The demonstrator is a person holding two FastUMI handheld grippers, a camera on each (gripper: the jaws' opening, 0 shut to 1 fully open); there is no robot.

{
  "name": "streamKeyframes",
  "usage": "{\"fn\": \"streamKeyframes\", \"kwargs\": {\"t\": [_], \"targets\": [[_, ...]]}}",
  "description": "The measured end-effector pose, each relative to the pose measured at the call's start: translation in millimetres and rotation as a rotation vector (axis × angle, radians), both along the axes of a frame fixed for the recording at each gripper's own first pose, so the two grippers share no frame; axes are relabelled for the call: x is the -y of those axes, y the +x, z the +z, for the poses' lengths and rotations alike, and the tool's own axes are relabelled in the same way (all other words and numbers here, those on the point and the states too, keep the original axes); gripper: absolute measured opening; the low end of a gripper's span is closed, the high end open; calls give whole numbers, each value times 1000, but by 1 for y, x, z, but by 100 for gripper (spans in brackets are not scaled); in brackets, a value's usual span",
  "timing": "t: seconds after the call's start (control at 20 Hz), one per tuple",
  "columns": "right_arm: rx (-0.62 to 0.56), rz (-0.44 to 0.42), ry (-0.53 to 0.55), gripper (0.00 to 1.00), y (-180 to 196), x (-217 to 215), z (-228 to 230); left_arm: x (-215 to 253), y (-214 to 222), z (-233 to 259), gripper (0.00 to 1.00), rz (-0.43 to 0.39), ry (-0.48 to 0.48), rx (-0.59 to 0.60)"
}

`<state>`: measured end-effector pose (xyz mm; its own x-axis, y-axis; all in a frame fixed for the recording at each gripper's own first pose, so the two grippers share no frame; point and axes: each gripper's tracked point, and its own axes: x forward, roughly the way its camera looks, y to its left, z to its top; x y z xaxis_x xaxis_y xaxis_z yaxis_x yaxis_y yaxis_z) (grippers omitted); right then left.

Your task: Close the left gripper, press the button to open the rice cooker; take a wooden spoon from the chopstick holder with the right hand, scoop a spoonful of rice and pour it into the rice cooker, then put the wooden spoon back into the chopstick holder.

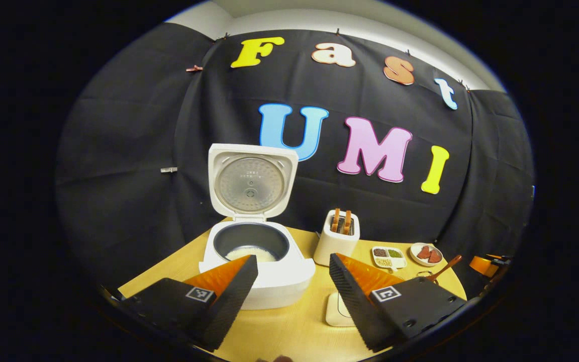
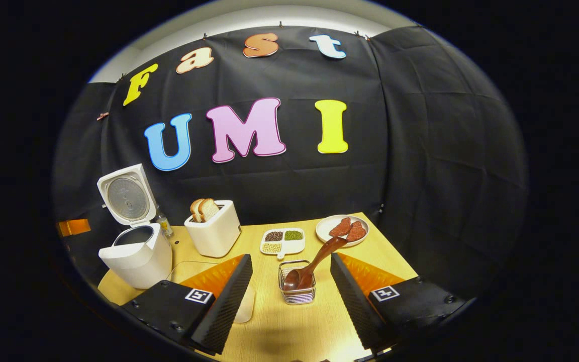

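A: Judging the stage first: the cooker [image 1: 257, 261] stands with its lid [image 1: 252, 182] up, pale rice in the dark pot just beyond the left fingers [image 1: 229, 296], and the spoon [image 2: 314, 264] rests in the holder [image 2: 297, 289]. The task looks near its end, or at the spoon pickup; which, I cannot tell.

B: And the fingers?

A: Both pairs stand wide apart, gripping nothing. The holder sits between the right fingers [image 2: 350, 296], slightly ahead of them, on the surface [image 2: 289, 327].

B: How should a grasp go, if one is due?

A: Close on the handle, which leans up and away toward the right finger; take it near mid-length, lift along its slant so the bowl clears the wire rim.

B: Materials?

A: Spoon: smooth, glossy brown wood, rounded bowl down. Holder: thin bright wire, square, light, likely to tip. Cooker: matte white plastic, ribbed metal inner lid. Fingers: wedge-shaped, finely ridged faces.
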<state>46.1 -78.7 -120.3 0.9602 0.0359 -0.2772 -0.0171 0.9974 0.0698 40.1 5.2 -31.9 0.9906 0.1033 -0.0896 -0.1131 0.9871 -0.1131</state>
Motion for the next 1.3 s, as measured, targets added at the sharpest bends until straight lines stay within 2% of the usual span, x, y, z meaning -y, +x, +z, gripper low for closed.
{"fn": "streamKeyframes", "kwargs": {"t": [0.05, 0.2, 0.55, 1.05, 1.15, 1.25, 1.3], "targets": [[-13, 9, 7, 98, 5, 2, -5, 5, 0, -1, 95, 6, 15, -2], [-60, 23, 24, 98, 17, 13, -28, 26, -8, -7, 96, 10, 45, -17], [-130, 15, 69, 98, 58, 28, -83, 58, -26, -51, 96, 22, 8, -115], [-148, -59, 182, 98, 143, 34, -129, 46, -63, -97, 96, 90, 14, -252], [-157, -70, 198, 91, 149, 36, -135, 48, -65, -104, 96, 82, 12, -273], [-151, -93, 209, 61, 154, 40, -131, 50, -64, -107, 96, 71, 14, -280], [-154, -88, 220, 52, 154, 37, -129, 53, -63, -108, 96, 61, 15, -282]]}}
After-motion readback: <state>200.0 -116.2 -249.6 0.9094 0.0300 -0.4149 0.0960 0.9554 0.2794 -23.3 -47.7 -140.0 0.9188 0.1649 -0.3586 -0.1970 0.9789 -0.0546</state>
